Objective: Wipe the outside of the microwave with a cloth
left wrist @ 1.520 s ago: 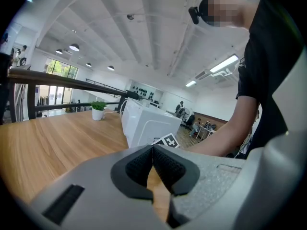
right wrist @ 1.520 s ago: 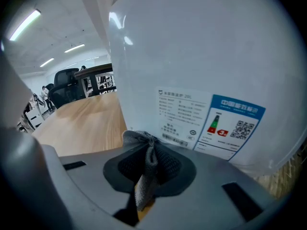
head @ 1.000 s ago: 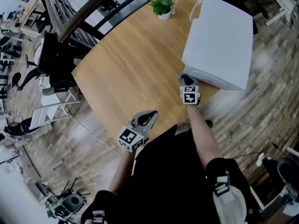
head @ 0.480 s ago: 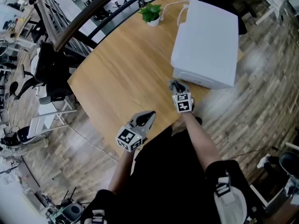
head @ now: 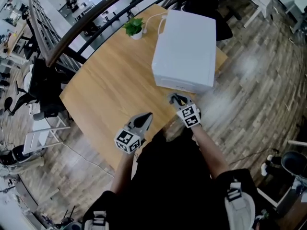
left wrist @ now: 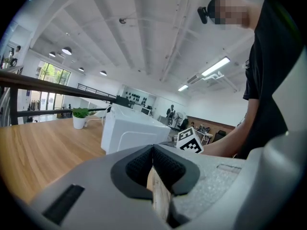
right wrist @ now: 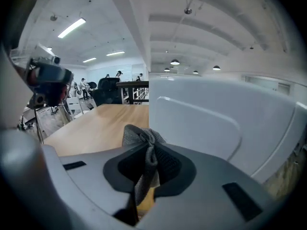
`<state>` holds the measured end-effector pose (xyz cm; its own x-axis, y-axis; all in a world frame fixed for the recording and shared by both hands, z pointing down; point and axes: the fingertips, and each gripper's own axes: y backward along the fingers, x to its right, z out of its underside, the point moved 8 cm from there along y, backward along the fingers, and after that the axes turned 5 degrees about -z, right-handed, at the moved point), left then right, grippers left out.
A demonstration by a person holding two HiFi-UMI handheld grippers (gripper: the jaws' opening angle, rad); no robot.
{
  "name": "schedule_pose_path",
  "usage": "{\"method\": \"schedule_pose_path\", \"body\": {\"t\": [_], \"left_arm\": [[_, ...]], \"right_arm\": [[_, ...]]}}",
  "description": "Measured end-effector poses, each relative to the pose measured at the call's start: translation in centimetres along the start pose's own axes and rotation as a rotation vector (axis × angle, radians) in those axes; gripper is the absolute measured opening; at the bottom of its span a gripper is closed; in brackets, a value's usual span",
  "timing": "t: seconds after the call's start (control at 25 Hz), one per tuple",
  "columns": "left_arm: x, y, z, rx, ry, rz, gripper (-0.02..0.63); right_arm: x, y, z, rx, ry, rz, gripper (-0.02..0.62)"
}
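Right gripper [right wrist: 151, 166] is clamped tight on a grey cloth [right wrist: 140, 135], which sticks up as a bunched wad out of the closed jaws. Just ahead and to its right is the white microwave [right wrist: 225, 123]. Its front face is really close, but the cloth doesn't look like it's touching. From the head view you'd hardly spot the cloth at all, only the right gripper [head: 176, 99] sitting just short of the microwave's [head: 184, 47] lower front edge. Left gripper [left wrist: 153, 153] has its jaws pressed together on nothing and hangs over the near edge of the wooden table [head: 108, 87], with the microwave [left wrist: 128, 131] further ahead. That view also catches a potted plant [left wrist: 79, 117] beyond it.
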<state>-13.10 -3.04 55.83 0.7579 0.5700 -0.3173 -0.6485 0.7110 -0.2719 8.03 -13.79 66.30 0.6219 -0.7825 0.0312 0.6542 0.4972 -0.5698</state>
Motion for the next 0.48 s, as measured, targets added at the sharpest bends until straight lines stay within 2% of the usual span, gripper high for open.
{"method": "schedule_pose_path", "body": {"t": [0.24, 0.48], "left_arm": [[2.5, -3.6, -1.6, 0.013, -0.050, 0.030, 0.003], [5.3, -7.1, -2.8, 0.007, -0.080, 0.067, 0.003]], "right_arm": [[2.8, 7.1, -0.4, 0.059, 0.009, -0.040, 0.035], [5.4, 13.1, -0.6, 0.131, 0.017, 0.011, 0.032]]}}
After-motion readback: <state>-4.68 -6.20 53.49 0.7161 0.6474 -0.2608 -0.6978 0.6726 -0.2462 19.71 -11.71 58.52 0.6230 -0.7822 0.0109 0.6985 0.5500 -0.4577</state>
